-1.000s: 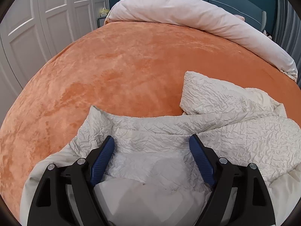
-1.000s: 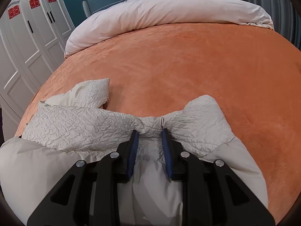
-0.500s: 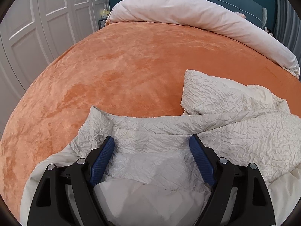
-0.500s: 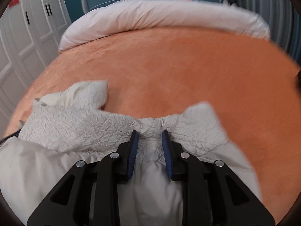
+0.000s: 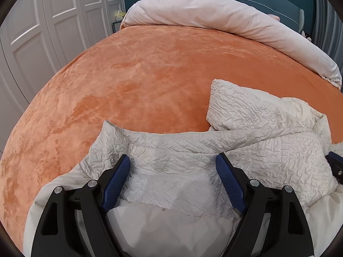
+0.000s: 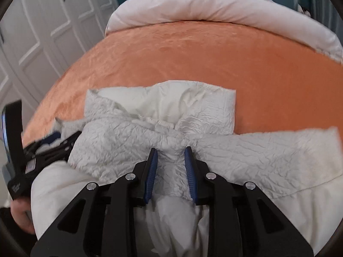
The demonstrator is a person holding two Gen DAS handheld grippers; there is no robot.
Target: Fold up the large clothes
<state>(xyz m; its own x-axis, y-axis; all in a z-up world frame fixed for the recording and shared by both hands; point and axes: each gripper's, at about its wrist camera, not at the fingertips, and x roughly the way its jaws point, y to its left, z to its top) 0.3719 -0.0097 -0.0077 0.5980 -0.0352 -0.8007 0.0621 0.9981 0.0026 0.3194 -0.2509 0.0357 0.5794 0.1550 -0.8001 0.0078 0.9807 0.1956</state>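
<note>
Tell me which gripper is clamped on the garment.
The right gripper: its jaws pinch bunched fabric of the cream jacket. The left gripper stands wide open over it.

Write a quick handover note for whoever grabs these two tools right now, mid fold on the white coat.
Left tool: open, fingers straddling crinkled fabric of the white coat at its near edge, gripping nothing.
Right tool: shut on a bunched section of the coat, fabric gathered between the blue pads.
The coat lies crumpled at the near side of the orange bedspread; a pale duvet is rolled at the far end.
Done: coat is on the bed and one grip is set.
Left: close the left tool, spread the coat flat, then fold; no neat fold shows yet.
</note>
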